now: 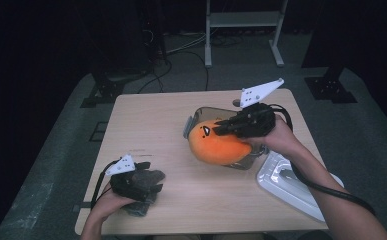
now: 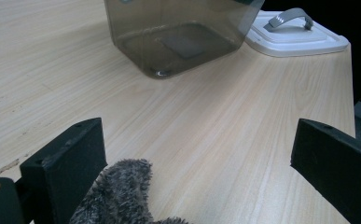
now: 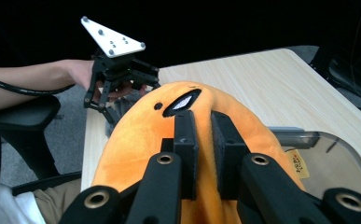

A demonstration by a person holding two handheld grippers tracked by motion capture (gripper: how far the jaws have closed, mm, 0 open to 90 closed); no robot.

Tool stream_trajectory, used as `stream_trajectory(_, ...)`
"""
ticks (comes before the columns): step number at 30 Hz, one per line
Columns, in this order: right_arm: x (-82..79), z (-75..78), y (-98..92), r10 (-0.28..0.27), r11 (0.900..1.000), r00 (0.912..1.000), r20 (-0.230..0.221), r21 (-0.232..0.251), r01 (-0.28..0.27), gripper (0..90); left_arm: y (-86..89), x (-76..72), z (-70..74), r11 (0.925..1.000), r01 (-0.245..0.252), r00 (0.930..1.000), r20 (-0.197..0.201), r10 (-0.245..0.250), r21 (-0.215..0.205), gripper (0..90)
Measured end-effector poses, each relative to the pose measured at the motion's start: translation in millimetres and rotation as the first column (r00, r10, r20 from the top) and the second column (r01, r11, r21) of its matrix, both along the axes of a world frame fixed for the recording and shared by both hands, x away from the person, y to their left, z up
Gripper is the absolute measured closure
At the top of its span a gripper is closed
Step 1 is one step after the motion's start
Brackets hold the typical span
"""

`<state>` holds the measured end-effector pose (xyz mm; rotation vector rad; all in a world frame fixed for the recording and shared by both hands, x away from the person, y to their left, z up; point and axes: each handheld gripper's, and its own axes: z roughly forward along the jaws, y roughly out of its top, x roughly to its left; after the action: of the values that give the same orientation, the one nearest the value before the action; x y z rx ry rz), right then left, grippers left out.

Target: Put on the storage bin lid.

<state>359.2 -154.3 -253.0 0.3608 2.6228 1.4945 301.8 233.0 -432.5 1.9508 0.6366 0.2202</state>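
- On the worktop, the right tool is pinched tight on the orange plush. Its two black jaws squeeze a fold of the soft skin near the plush's eye.
- The plush hangs over the open top of the clear bin, partly above it. I cannot tell if it touches the bin's rim.
- The bin is near the far right part of the worktop. Its white lid lies flat just beside it, near the right edge.
- Near the front left corner, the left tool rests low on the worktop. Its jaws are wide apart.
- A grey fuzzy toy lies between those jaws, against one of them. The other jaw is well apart from it, so nothing is gripped.
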Motion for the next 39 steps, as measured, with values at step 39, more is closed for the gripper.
stream_trajectory(39, 52.7, -18.5, -15.2, -0.165, 0.986, 0.9862, -0.013, -0.027, 0.165, 81.2, -0.3, -0.3, -0.6, 1.0, 0.007, 1.0, -0.001, -0.007, 0.002, 2.4)
